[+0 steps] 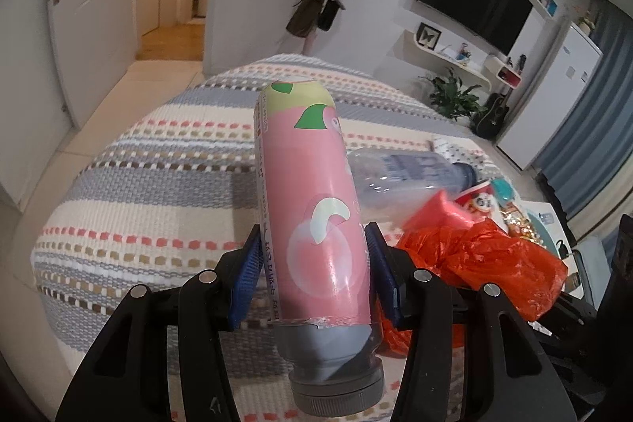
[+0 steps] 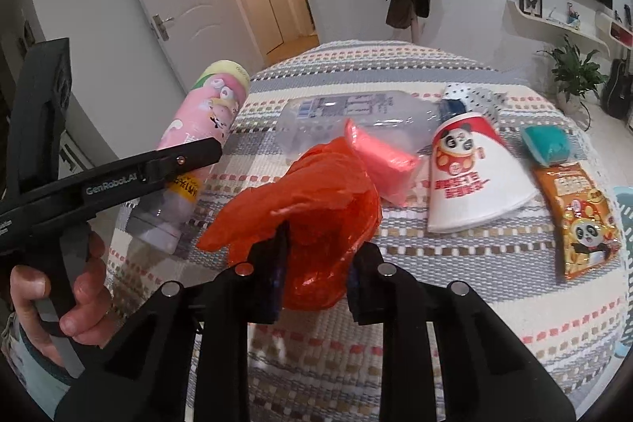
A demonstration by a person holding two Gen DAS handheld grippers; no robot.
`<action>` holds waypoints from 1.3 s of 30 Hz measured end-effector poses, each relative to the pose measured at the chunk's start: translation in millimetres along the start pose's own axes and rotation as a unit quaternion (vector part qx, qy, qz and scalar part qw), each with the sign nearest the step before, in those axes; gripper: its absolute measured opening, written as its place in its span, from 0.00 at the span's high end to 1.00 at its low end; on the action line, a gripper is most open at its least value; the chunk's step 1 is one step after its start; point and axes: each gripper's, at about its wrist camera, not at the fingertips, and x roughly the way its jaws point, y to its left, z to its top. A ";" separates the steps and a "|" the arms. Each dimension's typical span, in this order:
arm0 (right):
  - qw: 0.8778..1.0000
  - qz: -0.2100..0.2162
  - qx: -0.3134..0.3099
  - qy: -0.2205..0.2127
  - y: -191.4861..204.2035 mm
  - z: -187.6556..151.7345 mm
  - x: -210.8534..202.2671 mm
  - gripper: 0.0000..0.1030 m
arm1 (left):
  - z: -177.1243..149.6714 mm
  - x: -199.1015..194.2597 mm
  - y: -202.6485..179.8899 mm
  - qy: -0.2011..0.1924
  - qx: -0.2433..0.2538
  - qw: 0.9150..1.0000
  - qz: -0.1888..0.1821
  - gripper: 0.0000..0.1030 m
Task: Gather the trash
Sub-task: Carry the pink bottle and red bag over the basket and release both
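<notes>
In the left wrist view, the left gripper (image 1: pixel 314 267) is squeezed onto a pink bottle (image 1: pixel 308 200). The blue pads (image 1: pixel 247 277) press on both sides of its middle, so it cannot slip. The bottle is up in the air above the striped cloth (image 1: pixel 158 184), with its grey cap (image 1: pixel 336 388) pointing back toward the camera. It looks like trash that is being carried to the bag. To the right lies the orange plastic bag (image 1: pixel 486 263), and behind it a clear bottle (image 1: pixel 399 173) lies on its side on the cloth.

In the right wrist view, the right gripper (image 2: pixel 316 263) has the orange plastic bag (image 2: pixel 312 216) between its jaws. The jaws look pulled in on the thin plastic, probably to hold the bag so trash can go inside. The bag is scrunched up and its mouth does not look wide open yet. A person's hand (image 2: pixel 67 287) holds the left gripper's handle on the left, and the pink bottle (image 2: pixel 198 141) sticks out past it, just beside the bag. More trash waits on the cloth: a pink packet (image 2: pixel 383 161) touching the bag, the clear bottle (image 2: pixel 348 121), a panda paper cup (image 2: pixel 470 173), a snack packet (image 2: pixel 577 216) and a teal thing (image 2: pixel 548 145).
</notes>
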 end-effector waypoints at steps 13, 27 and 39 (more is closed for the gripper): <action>0.998 -0.026 0.013 -0.060 -24.3 7.7 -55.0 0.80 | 6.3 -19.5 -48.5 -0.028 0.048 0.998 -0.032 0.52; 0.985 -0.090 0.070 -0.126 -86.0 11.6 -118.2 0.80 | 19.0 -17.6 -139.3 -0.031 0.122 0.988 -0.092 0.52; 0.959 -0.164 0.156 -0.170 -188.0 -4.7 -172.0 0.80 | 19.3 14.3 -249.6 -0.020 0.203 0.969 -0.141 0.52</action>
